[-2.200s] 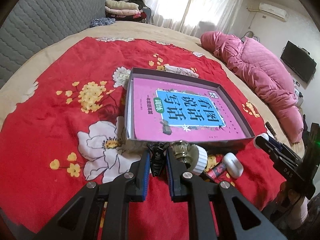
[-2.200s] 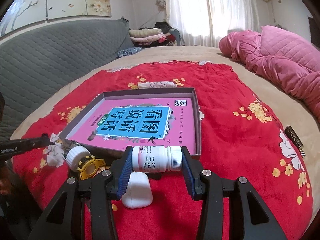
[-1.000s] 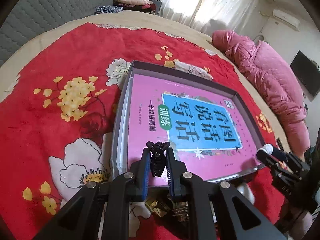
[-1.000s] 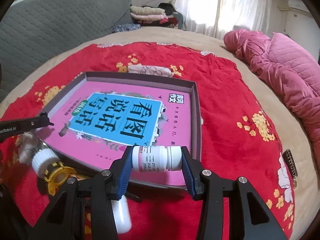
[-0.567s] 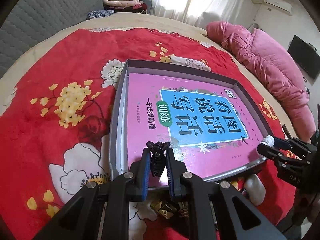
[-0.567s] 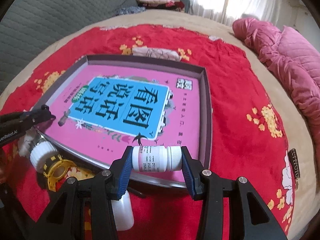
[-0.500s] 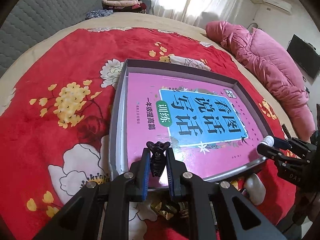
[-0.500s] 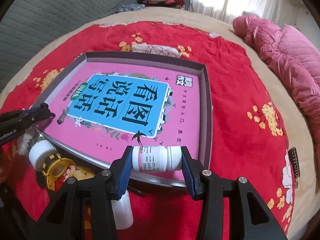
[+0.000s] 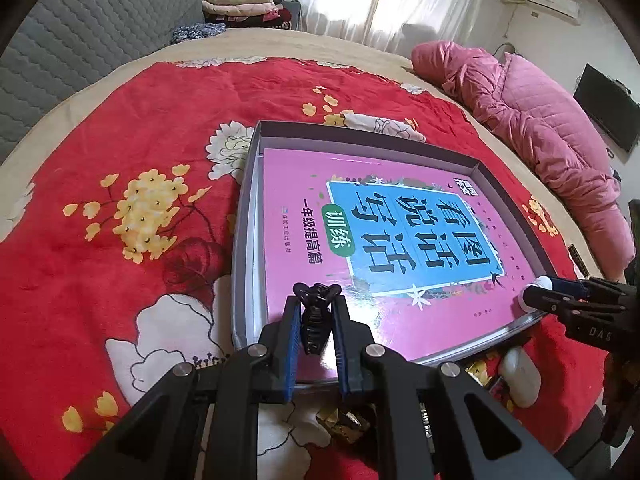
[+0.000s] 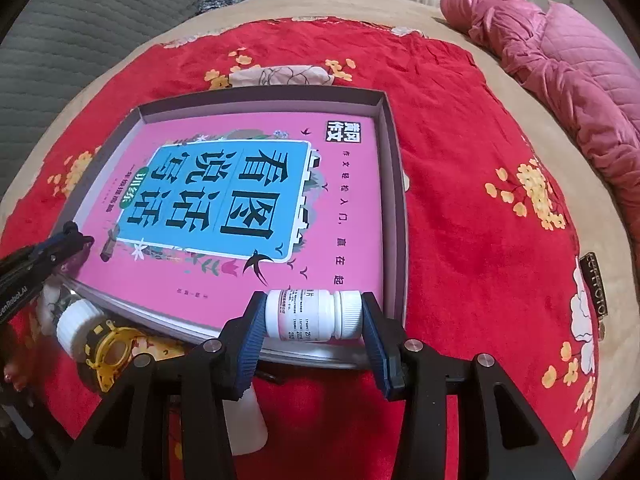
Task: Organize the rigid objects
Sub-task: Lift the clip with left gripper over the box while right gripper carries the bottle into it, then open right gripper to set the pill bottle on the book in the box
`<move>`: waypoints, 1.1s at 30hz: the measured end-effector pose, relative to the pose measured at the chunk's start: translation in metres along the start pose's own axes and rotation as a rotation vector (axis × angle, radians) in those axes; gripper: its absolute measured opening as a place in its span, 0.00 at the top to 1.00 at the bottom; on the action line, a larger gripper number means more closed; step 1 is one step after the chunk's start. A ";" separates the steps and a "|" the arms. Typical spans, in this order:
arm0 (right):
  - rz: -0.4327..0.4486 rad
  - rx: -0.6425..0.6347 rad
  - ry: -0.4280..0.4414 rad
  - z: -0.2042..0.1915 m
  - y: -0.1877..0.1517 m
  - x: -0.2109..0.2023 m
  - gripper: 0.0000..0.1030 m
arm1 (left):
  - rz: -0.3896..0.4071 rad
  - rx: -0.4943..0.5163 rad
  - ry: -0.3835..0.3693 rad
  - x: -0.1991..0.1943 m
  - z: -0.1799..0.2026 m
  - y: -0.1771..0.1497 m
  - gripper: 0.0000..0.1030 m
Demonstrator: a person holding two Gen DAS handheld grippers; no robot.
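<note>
Shallow grey box (image 9: 244,216) on the red floral blanket (image 9: 132,128) of the bed; inside lies one pink book (image 10: 248,184), cover in Chinese: 看图说话写话 on the blue panel, 训练 in a green oval, 一年级提高篇 beside it. Left tool (image 9: 316,322) pressed together, pinching a small black claw clip (image 9: 316,312) over the box's near-left corner. Right tool (image 10: 314,316) pinching a white pill bottle (image 10: 310,314) sideways by its ends over the box's near-right corner; label print too small to read. "DAS" shows on the right tool's body in the left view, "GenRobot.AI" partly on the left tool's in the right view. Outside the near wall on the blanket: white-capped bottle (image 10: 76,322), yellow-black ring-shaped item (image 10: 110,354), white oval case (image 9: 520,376). Dark strip (image 10: 594,292) at blanket's right edge, lettering unclear.
</note>
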State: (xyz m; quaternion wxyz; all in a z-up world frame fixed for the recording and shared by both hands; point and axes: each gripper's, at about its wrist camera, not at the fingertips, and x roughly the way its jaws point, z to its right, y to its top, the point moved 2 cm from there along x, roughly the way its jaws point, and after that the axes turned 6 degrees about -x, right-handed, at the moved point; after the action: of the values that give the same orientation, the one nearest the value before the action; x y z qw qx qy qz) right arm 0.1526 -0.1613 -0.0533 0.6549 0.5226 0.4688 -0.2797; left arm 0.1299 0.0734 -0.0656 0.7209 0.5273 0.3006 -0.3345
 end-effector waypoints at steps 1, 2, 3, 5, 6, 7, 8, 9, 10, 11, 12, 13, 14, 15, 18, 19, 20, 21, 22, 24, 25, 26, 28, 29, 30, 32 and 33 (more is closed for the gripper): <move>0.000 0.002 -0.001 0.000 0.000 0.000 0.54 | 0.000 -0.001 -0.001 0.000 0.000 0.000 0.85; 0.002 0.003 -0.004 0.000 -0.001 -0.001 0.54 | 0.000 -0.001 -0.002 0.000 0.000 0.000 0.85; 0.003 0.004 -0.005 0.000 0.000 -0.001 0.54 | 0.000 -0.001 -0.001 0.000 0.001 0.000 0.85; 0.009 0.010 -0.006 0.000 -0.001 -0.002 0.54 | -0.002 0.004 -0.002 0.000 0.002 0.000 0.85; 0.010 0.013 -0.006 0.000 -0.001 -0.002 0.54 | -0.002 0.008 -0.002 0.000 0.002 0.000 0.85; 0.011 0.015 -0.008 0.000 -0.001 -0.002 0.54 | -0.002 0.012 -0.003 0.001 0.002 -0.001 0.85; 0.011 0.014 -0.010 0.000 -0.001 -0.002 0.54 | -0.003 0.014 -0.003 0.001 0.002 0.000 0.85; 0.012 0.012 -0.013 0.000 -0.001 -0.003 0.54 | -0.003 0.016 -0.004 0.001 0.002 0.000 0.85; 0.012 0.009 -0.016 -0.001 -0.001 -0.003 0.53 | -0.003 0.016 -0.005 0.000 0.002 0.000 0.85; 0.012 0.007 -0.021 -0.001 -0.001 -0.003 0.53 | -0.004 0.016 -0.004 0.000 0.002 0.000 0.85; 0.013 0.006 -0.027 -0.001 -0.001 -0.004 0.52 | -0.003 0.018 -0.005 0.000 0.002 0.000 0.85; 0.015 0.004 -0.036 -0.002 -0.001 -0.005 0.51 | -0.004 0.018 -0.006 0.000 0.002 0.000 0.85; 0.017 0.003 -0.041 -0.002 -0.002 -0.006 0.50 | -0.006 0.020 -0.007 0.001 0.002 0.000 0.85; 0.019 0.004 -0.044 -0.001 -0.002 -0.006 0.48 | -0.007 0.023 -0.008 0.001 0.002 0.000 0.85; 0.031 0.014 -0.044 0.000 -0.004 -0.009 0.46 | -0.008 0.025 -0.013 0.002 0.001 0.001 0.85; 0.034 0.022 -0.038 0.000 -0.005 -0.009 0.46 | -0.008 0.025 -0.014 0.002 0.001 0.001 0.85; 0.037 0.027 -0.034 0.001 -0.006 -0.010 0.46 | -0.008 0.025 -0.014 0.002 0.001 0.001 0.85; 0.040 0.030 -0.033 0.001 -0.006 -0.010 0.46 | -0.008 0.025 -0.015 0.002 0.001 0.001 0.85; 0.043 0.031 -0.033 0.001 -0.006 -0.011 0.45 | -0.009 0.026 -0.016 0.002 0.001 0.001 0.85; 0.053 0.033 -0.037 0.000 -0.008 -0.013 0.45 | -0.011 0.023 -0.022 0.002 0.000 0.001 0.85; 0.058 0.033 -0.038 0.000 -0.008 -0.013 0.45 | -0.013 0.023 -0.026 0.002 0.000 0.001 0.85; 0.065 0.034 -0.039 0.000 -0.009 -0.014 0.45 | -0.013 0.023 -0.027 0.002 0.000 0.002 0.85; 0.073 0.039 -0.038 0.000 -0.010 -0.015 0.45 | -0.012 0.024 -0.027 0.002 -0.001 0.002 0.85; 0.077 0.041 -0.039 0.000 -0.011 -0.015 0.44 | -0.012 0.025 -0.027 0.002 -0.001 0.002 0.85; 0.079 0.041 -0.041 -0.001 -0.011 -0.016 0.44 | -0.013 0.025 -0.027 0.002 -0.001 0.001 0.85; 0.083 0.038 -0.044 -0.002 -0.011 -0.017 0.43 | -0.014 0.028 -0.028 0.001 -0.001 0.002 0.85; 0.086 0.038 -0.044 -0.002 -0.011 -0.017 0.43 | -0.014 0.030 -0.028 0.001 -0.002 0.002 0.85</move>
State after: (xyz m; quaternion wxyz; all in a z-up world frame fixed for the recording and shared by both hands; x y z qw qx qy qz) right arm 0.1351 -0.1645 -0.0422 0.6664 0.5484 0.4260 -0.2714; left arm 0.1322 0.0753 -0.0659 0.7146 0.5313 0.2891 -0.3514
